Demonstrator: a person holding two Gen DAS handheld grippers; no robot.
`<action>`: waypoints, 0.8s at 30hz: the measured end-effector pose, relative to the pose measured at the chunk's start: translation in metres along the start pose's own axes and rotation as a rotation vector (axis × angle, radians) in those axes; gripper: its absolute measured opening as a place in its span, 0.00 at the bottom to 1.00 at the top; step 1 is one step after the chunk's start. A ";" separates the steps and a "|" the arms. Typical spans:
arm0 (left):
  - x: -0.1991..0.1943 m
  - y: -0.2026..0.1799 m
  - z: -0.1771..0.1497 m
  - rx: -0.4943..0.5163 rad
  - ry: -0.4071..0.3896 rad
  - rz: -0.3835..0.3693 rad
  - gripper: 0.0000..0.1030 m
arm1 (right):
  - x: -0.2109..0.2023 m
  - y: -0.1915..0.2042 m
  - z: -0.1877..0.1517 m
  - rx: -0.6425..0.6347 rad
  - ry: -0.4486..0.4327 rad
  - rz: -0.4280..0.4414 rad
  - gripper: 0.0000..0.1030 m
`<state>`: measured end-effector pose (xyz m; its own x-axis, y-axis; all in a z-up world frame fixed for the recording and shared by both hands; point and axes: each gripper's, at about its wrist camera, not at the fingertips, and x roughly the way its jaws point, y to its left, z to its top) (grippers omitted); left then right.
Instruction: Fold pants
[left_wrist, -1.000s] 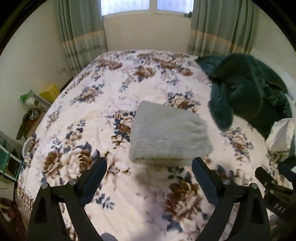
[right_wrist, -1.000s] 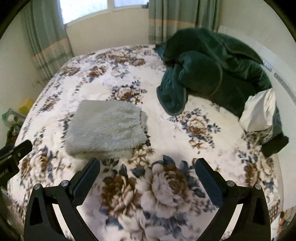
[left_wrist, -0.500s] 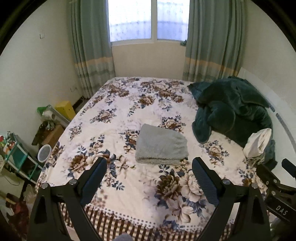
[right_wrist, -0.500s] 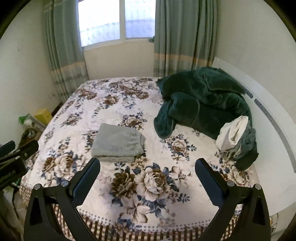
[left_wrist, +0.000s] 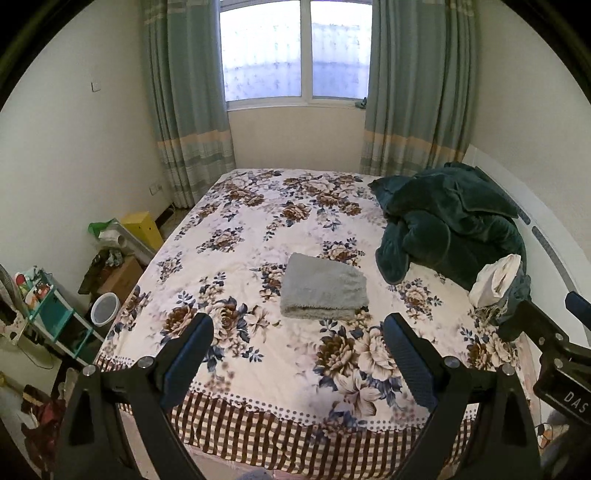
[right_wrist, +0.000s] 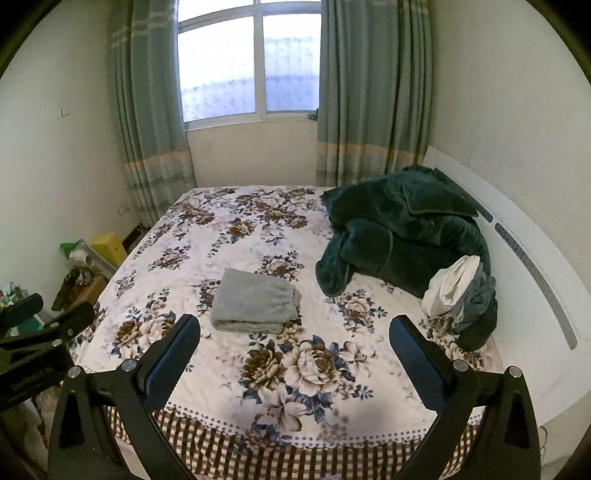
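The grey fuzzy pants (left_wrist: 322, 288) lie folded in a neat rectangle on the floral bedspread (left_wrist: 258, 236), near the bed's middle. They also show in the right wrist view (right_wrist: 255, 302). My left gripper (left_wrist: 297, 360) is open and empty, held back above the foot of the bed, well short of the pants. My right gripper (right_wrist: 295, 363) is open and empty too, likewise back from the bed. Each gripper's body shows at the edge of the other's view.
A dark green blanket (left_wrist: 447, 225) is heaped at the bed's right side by the white headboard (right_wrist: 532, 266), with a white and grey bundle (left_wrist: 496, 282) beside it. Boxes, a white bucket (left_wrist: 105, 308) and a teal shelf (left_wrist: 48, 314) crowd the floor left of the bed.
Both grippers have pulled far back and up from the bed. The pants, close below the fingers a second ago, now lie small and far off. The pants have not moved.
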<state>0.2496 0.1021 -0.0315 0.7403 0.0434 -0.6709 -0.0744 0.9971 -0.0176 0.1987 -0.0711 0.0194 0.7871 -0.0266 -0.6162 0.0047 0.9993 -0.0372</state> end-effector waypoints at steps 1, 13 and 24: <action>-0.002 0.001 -0.002 0.001 0.000 -0.004 0.94 | -0.004 0.002 -0.001 0.001 -0.001 0.004 1.00; -0.014 0.005 -0.011 -0.001 -0.019 0.033 1.00 | -0.010 0.012 -0.006 -0.001 0.017 0.021 1.00; -0.024 0.006 -0.011 -0.002 -0.039 0.032 1.00 | -0.012 0.014 -0.005 0.000 0.013 0.024 1.00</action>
<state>0.2238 0.1065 -0.0237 0.7629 0.0773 -0.6419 -0.0997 0.9950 0.0014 0.1860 -0.0567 0.0226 0.7791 -0.0025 -0.6269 -0.0145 0.9997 -0.0221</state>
